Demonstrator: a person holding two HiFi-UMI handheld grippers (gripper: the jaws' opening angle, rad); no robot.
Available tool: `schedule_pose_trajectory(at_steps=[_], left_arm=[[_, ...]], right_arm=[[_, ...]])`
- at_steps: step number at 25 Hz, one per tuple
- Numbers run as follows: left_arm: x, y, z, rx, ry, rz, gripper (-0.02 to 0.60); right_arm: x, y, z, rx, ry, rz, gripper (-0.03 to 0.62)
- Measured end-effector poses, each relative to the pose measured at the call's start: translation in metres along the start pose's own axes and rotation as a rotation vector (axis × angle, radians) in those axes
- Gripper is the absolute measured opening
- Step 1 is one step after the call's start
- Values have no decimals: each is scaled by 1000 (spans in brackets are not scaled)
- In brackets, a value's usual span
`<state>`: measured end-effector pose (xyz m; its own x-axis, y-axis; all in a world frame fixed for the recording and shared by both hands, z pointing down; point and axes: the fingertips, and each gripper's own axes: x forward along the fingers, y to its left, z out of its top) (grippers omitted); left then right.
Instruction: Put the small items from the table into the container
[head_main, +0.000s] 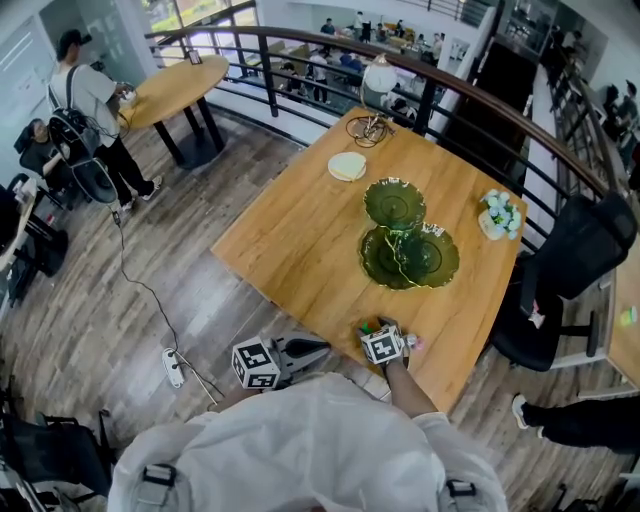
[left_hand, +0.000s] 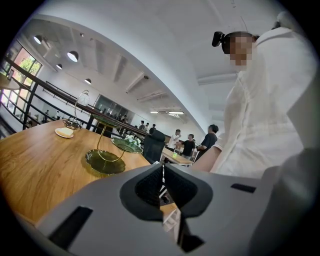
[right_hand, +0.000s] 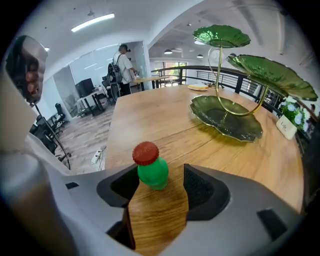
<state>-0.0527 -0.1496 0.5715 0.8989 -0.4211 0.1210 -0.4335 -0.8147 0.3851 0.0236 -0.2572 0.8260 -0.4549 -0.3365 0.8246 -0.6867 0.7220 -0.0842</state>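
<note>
Wooden table (head_main: 300, 240) on an open office mezzanine, with a dark railing behind it and people at desks beyond. At centre right of the head view a tiered dish stand (head_main: 408, 255) of green leaf-shaped plates on a gold stem stands on the table; it looks like the container.

At the lower middle of the head view, on the table's near edge, the right gripper (right_hand: 157, 185) points steeply down. In the right gripper view its jaws are spread wide, one either side of a small green bottle (right_hand: 151, 170) with a red cap. The bottle stands upright on the wood, slightly left of centre in the gap, and neither pad touches it.

The left gripper (left_hand: 162, 187) sits at the lower left of the head view, just off the table's edge, roughly level, with its jaws pressed together on nothing.

The step in hand looks like grasping the bottle. To do it well, centre the gap on the green body, below the cap, and close evenly so that one pad does not tip the bottle over.
</note>
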Motion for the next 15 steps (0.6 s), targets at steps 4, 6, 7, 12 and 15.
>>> schedule_pose_trajectory(at_steps=[4,6,7,12,15], left_arm=[[1,1,0,1,2,-5,11],[2,2,0,1,1,-6,11],[2,2,0,2,1,-7,11],[9,1,1,7,5,-21,11],[15,0,1,12,3,-31,11]], right_arm=[[6,-3,-5,-55,9,-27,218],[4,-4,-7,-61,12,-35,173],[2,-5,-8,-64,20,-38,172],[-5,-9,-8,-55,-10,-34,169],[-22,-12,7,-32,-80,-34,169]])
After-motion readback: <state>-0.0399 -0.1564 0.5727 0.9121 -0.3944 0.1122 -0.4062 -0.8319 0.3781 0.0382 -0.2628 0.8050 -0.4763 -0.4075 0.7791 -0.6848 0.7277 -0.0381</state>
